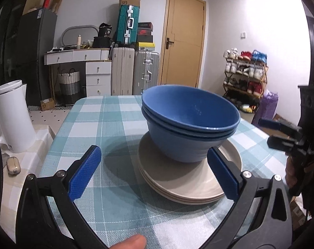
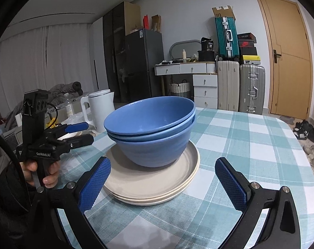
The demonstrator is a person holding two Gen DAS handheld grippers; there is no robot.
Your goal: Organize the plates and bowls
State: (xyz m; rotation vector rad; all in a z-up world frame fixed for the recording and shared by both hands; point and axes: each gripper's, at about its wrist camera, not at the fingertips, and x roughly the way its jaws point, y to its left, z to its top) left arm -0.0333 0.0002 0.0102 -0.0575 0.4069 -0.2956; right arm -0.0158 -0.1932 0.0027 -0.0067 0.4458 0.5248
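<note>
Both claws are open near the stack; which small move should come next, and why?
Probably pull both claws back. The three nested blue bowls already sit on the stacked beige plates on the checked tablecloth; the left claw and right claw hold nothing, so little seems left to do.

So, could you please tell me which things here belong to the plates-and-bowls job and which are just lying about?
Part of the job:
- blue bowls, nested, standing on the plates
- beige plates, stacked on the checked table
- left gripper and right gripper, both open and empty

Just lying about:
- white kettle
- suitcases
- shoe rack
</note>
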